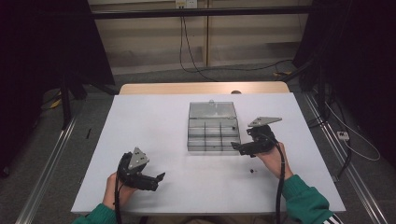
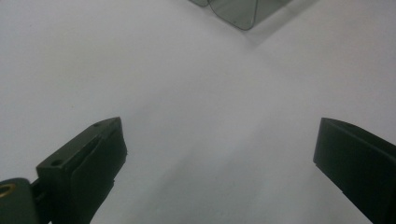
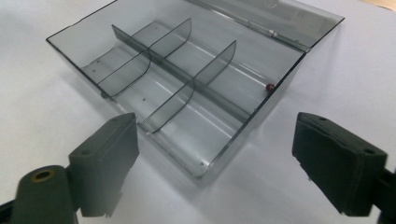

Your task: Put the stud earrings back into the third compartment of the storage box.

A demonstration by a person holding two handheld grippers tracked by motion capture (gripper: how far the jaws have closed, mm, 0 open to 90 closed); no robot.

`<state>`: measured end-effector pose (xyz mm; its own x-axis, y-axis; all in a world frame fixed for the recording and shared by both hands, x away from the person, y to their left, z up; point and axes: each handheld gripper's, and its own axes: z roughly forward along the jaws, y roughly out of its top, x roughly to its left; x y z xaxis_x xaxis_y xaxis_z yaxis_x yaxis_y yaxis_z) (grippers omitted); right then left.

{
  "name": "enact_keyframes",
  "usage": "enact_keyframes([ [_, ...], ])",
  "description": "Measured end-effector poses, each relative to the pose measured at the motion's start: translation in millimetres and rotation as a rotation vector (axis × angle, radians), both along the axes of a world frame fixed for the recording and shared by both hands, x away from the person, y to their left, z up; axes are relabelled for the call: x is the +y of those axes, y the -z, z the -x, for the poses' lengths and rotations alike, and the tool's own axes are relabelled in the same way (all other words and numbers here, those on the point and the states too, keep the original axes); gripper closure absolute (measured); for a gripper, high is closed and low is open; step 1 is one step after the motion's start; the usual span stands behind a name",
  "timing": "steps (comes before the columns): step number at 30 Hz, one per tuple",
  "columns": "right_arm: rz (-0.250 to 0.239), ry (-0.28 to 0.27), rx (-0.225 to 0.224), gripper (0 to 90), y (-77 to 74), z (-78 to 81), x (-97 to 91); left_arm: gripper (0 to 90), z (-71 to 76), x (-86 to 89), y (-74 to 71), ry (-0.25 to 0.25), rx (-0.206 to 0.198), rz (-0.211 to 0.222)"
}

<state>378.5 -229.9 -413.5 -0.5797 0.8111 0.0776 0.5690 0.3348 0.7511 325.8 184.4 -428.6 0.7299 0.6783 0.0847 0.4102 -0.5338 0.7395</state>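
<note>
nowhere legible writing on clear box point(image 3: 187, 93); right tool point(image 3: 215, 163) open beside it

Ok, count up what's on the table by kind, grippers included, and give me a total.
Grippers: 2, the left gripper and the right gripper, both open
Clear divided box: 1, lid open
Small dark pieces: 2, the bead in the box and the loose piece on the table
Total: 5
</note>
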Motion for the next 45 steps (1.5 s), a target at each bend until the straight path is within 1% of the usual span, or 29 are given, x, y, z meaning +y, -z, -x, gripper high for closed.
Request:
enact_keyframes([
  [6, -0.006, -0.023, 0.006, 9.0, 0.1, 9.5, -5.9, 2.1, 0.0, 0.4, -0.2, 0.0, -0.001, 0.001],
  [7, -0.009, -0.023, 0.014, 7.9, 0.3, 11.7, -6.6, 2.1, 0.1, 0.4, -0.3, 0.0, -0.001, 0.001],
  [9, -0.002, -0.031, 0.016, 5.9, 0.9, 15.9, -8.3, 2.1, 0.1, 0.2, -0.3, 0.001, -0.002, 0.002],
  [11, -0.01, -0.038, 0.02, 4.7, 1.3, 20.1, -9.9, 2.1, 0.1, 0.0, -0.2, 0.001, -0.002, 0.003],
  [12, -0.003, -0.037, 0.017, 4.1, 0.9, 22.0, -10.8, 2.1, 0.0, -0.1, -0.2, 0.001, -0.002, 0.003],
  [14, -0.013, -0.041, 0.016, 3.0, 0.3, 25.4, -12.8, 2.1, 0.1, -0.2, -0.2, 0.002, -0.003, 0.002],
  [17, -0.011, -0.048, 0.019, 1.3, 0.7, 30.0, -14.9, 2.1, 0.1, -0.3, -0.2, 0.001, -0.002, 0.003],
  [21, 0.006, -0.067, 0.02, 0.8, 3.3, 36.4, -16.5, 2.1, 0.0, -0.2, -0.2, 0.002, -0.002, 0.002],
  [25, 0.008, -0.074, 0.02, 0.6, 4.1, 42.1, -17.5, 2.1, 0.0, -0.3, -0.3, 0.002, -0.004, 0.002],
  [27, 0.006, -0.079, 0.02, 0.0, 4.8, 44.4, -18.3, 2.1, 0.2, -0.3, -0.5, 0.003, -0.005, 0.003],
  [29, -0.013, -0.083, 0.032, 0.0, 5.8, 46.5, -19.3, 2.1, 0.1, -0.4, -0.5, 0.001, -0.005, 0.002],
  [31, -0.005, -0.088, 0.03, 0.0, 5.9, 49.4, -19.5, 2.1, 0.2, -0.3, -0.6, 0.002, -0.005, 0.002],
  [35, -0.011, -0.101, 0.032, 0.0, 5.9, 55.5, -20.5, 2.1, 0.0, -0.6, -0.5, 0.002, -0.006, 0.002],
  [38, -0.016, -0.109, 0.045, 0.0, 6.8, 58.6, -21.2, 2.1, 0.1, -1.1, -0.6, 0.003, -0.006, 0.001],
  [45, -0.02, -0.11, 0.05, 0.0, 8.1, 63.3, -24.6, 2.1, -0.2, -0.7, -0.5, 0.003, -0.006, 0.001],
])
